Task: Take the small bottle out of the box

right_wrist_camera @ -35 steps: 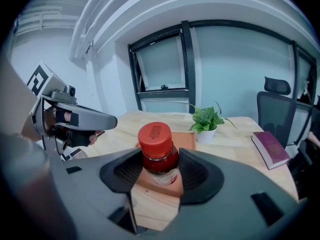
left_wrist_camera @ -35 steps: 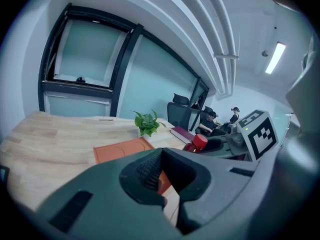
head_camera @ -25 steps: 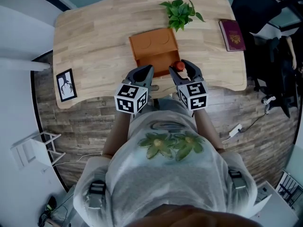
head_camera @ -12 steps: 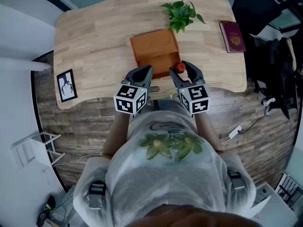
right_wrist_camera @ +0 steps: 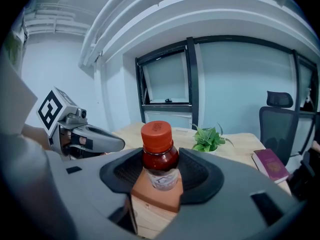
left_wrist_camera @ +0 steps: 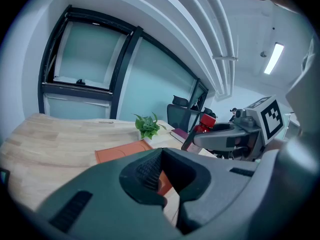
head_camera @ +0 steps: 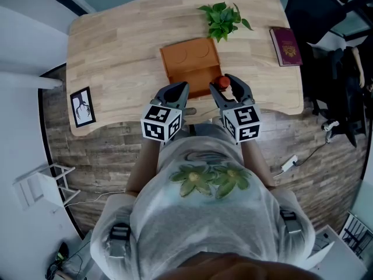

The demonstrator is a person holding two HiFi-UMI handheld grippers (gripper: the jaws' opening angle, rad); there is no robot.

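1. Gripping the small bottle (right_wrist_camera: pixel 160 156) by its body, the right gripper (head_camera: pixel 227 86) holds it upright over the near right corner of the box (head_camera: pixel 189 57).
2. Left gripper (head_camera: pixel 175 92): jaws parted, empty, at the box's near edge.

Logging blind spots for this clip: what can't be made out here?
Near edge of the box: head view, behind the left hand-held gripper and right hand-held gripper.
Print on the small bottle: right gripper view, too small to read.
Bottle body: head view, only its cap shows past the right jaws.
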